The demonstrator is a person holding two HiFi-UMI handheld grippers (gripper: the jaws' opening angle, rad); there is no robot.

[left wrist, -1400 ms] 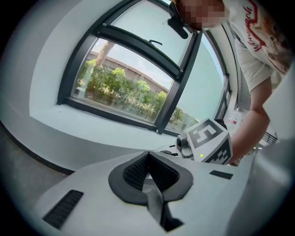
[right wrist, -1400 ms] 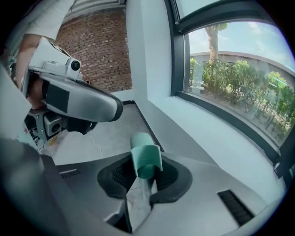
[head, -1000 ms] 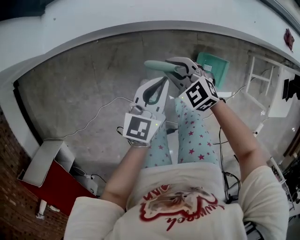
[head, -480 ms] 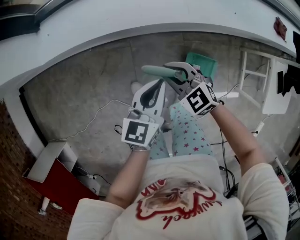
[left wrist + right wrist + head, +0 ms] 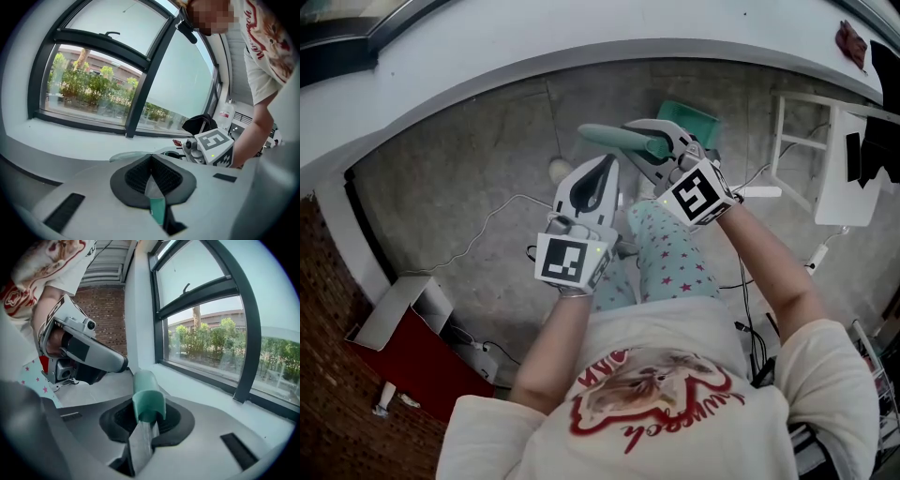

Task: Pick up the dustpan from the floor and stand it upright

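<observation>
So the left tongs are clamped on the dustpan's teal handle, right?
Not quite. It is the right tongs that are clamped on the teal handle. The right gripper view shows the handle standing between their jaws. The left tongs have none of it between them in the left gripper view.

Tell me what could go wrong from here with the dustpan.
1. The right tool clamps only the dustpan's teal handle, with the pan at the far end, so it may swing or twist in the grip.
2. The pan is close to the white rack and could knock its legs when stood up.
</observation>
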